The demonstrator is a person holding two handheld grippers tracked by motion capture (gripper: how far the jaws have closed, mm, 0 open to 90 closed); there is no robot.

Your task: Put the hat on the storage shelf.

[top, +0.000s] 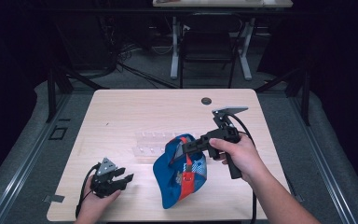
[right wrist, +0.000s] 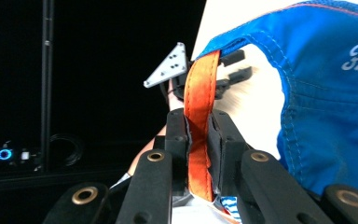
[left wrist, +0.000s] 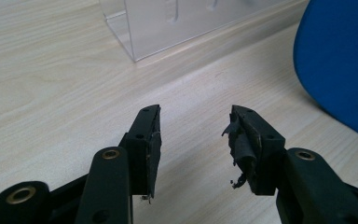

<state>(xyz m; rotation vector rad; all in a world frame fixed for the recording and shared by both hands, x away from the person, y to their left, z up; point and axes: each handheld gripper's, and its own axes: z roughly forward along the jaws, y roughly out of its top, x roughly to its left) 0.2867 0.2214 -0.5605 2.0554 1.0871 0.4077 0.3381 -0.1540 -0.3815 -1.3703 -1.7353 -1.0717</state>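
A blue cap [top: 181,175] with an orange strap and red and white panels hangs above the table's front middle. My right gripper [top: 189,148] is shut on its orange strap [right wrist: 199,116], which runs up between the jaws, with blue cap fabric [right wrist: 326,107] to the right. My left gripper [top: 125,178] rests low at the front left, open and holding nothing. In the left gripper view its gripper [left wrist: 193,140] points over bare wood, with the cap's blue brim [left wrist: 340,65] at the right edge.
A clear plastic rack [top: 150,144] lies on the wooden table [top: 121,112] behind the cap; its corner [left wrist: 177,23] sits just ahead of the left jaws. A dark grommet hole [top: 206,100] lies near the far edge. A black chair [top: 208,46] stands beyond.
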